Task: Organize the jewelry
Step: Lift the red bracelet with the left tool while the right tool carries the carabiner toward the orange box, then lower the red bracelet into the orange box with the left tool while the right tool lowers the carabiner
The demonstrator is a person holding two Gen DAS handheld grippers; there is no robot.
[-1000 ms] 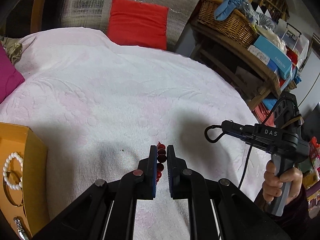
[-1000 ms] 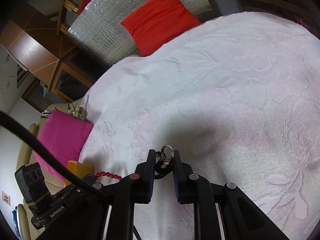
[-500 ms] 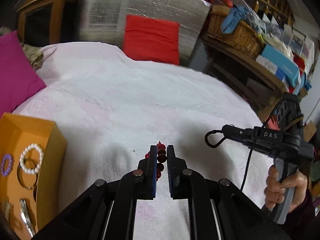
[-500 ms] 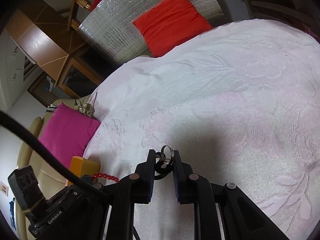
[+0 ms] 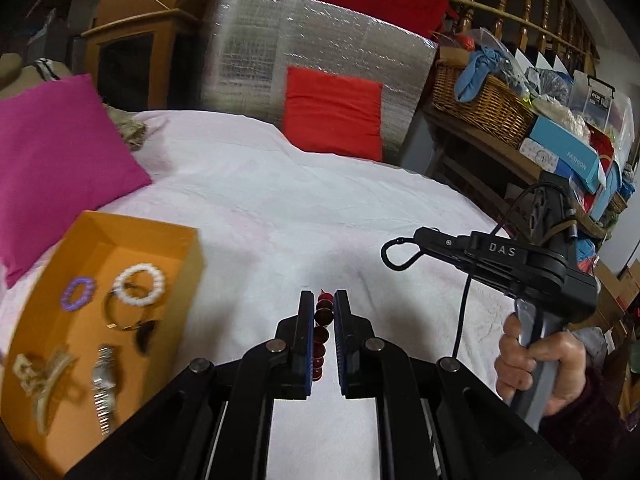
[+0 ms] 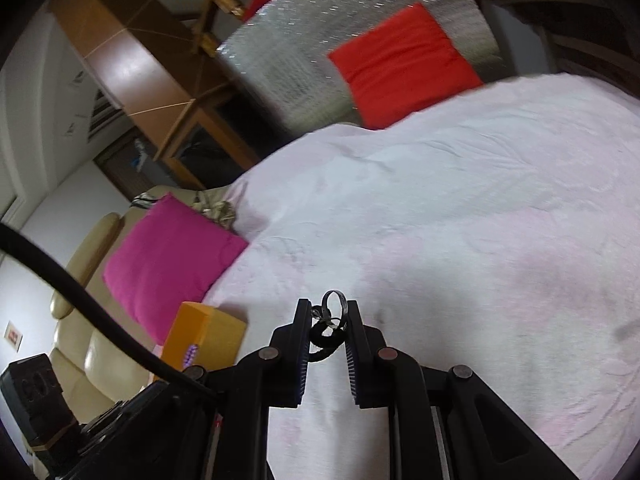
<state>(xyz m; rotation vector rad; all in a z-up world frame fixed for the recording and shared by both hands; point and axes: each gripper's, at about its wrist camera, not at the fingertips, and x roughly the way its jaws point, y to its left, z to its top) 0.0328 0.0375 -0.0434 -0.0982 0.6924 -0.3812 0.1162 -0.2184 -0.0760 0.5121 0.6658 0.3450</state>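
Observation:
My left gripper (image 5: 323,300) is shut on a string of dark red beads (image 5: 322,326) that hangs between its pads above the bedspread. To its left lies an open orange box (image 5: 188,256) holding a pearl bracelet (image 5: 139,285), a purple bead ring (image 5: 79,293), a watch (image 5: 105,384) and a hair claw (image 5: 42,376). My right gripper (image 6: 329,307) is shut on a metal ring with a black cord (image 6: 328,322). In the left wrist view that right gripper (image 5: 404,252) is held by a hand (image 5: 540,364) at the right, the cord loop at its tip. The orange box (image 6: 208,340) shows low left in the right wrist view.
A white-pink bedspread (image 5: 312,208) covers the bed. A magenta cushion (image 5: 52,172) lies at the left and a red cushion (image 5: 334,112) at the far end against a silver panel. Wicker basket (image 5: 480,104) and boxes crowd a shelf on the right.
Both grippers rose and tipped up, carrying their pieces. The left one swung left, so the orange box and its contents came more fully into view. Both grips are unchanged.

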